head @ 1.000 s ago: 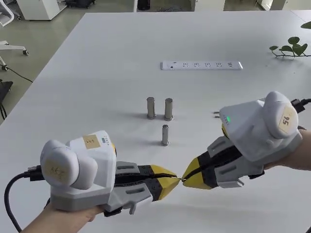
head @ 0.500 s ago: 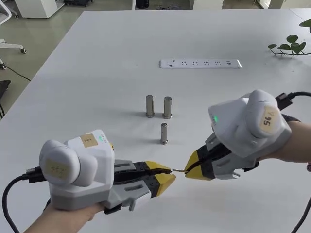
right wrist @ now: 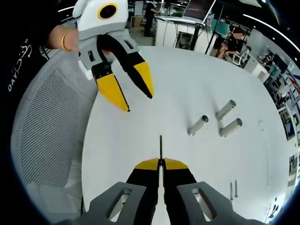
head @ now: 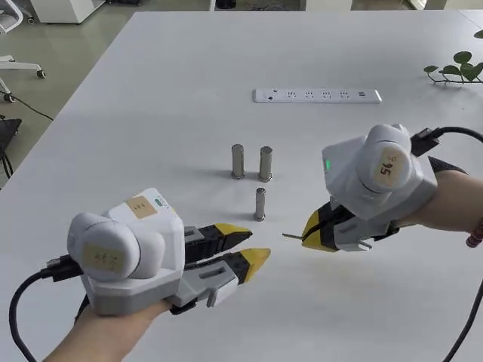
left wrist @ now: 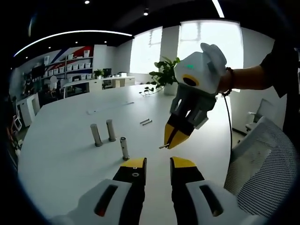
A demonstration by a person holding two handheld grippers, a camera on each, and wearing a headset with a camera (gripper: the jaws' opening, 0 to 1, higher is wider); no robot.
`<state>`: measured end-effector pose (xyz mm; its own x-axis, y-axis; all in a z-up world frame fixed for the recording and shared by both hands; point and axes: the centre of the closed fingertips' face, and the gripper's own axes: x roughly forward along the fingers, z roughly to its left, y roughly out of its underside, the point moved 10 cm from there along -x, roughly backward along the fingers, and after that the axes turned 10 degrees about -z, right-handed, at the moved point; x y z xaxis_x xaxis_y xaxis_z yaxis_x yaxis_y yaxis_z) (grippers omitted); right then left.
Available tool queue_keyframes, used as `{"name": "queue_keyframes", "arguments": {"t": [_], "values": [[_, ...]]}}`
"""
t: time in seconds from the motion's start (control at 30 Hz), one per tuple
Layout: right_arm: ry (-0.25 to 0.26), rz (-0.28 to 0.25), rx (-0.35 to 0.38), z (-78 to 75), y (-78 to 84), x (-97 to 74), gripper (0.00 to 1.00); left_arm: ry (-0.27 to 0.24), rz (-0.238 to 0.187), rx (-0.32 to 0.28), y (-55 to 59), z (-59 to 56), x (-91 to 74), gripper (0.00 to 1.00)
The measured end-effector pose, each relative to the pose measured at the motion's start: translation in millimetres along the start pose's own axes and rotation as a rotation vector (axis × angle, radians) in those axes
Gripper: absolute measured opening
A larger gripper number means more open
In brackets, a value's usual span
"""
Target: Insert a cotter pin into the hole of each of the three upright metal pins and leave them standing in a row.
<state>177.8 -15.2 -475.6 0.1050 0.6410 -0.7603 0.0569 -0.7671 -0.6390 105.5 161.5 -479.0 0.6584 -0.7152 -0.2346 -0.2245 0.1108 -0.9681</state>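
Three upright metal pins stand on the white table: two side by side [head: 238,161] [head: 266,163] and one in front [head: 259,204]. My right gripper [head: 308,235] is shut on a thin cotter pin [head: 291,236], whose free end points left, just right of the front pin and lower in the picture. The right gripper view has the cotter pin [right wrist: 161,147] sticking straight out of the shut jaws. My left gripper [head: 255,243] is open with nothing in it, in front of the front pin and apart from the cotter pin. The same pins [left wrist: 124,148] appear beyond the left gripper's jaws.
A white power strip [head: 317,96] lies at the far side of the table, and a plant [head: 456,69] at the far right edge. Two loose cotter pins [left wrist: 145,122] lie beyond the metal pins. A mesh chair [left wrist: 262,164] stands beside the table.
The gripper tips met at the cotter pin a second ago. The left gripper has opened and drawn back left; the right has lifted away with the cotter pin, towards the front metal pin.
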Motion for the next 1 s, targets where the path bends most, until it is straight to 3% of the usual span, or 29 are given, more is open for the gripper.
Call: {"name": "queue_keyframes", "arguments": {"t": [0.23,0.4,1.0], "values": [[0.043,0.028,0.031,-14.8,-3.5,-1.7,0.00,-0.052,0.022,0.025,1.5,7.4,13.2,0.23],[0.076,0.062,0.044,-25.6,-4.1,0.3,0.00,-0.129,0.038,-0.010,6.4,16.1,27.8,0.23],[0.069,0.093,0.049,-43.4,-9.3,16.7,0.00,-0.203,0.065,-0.043,18.3,42.7,71.8,0.22]]}}
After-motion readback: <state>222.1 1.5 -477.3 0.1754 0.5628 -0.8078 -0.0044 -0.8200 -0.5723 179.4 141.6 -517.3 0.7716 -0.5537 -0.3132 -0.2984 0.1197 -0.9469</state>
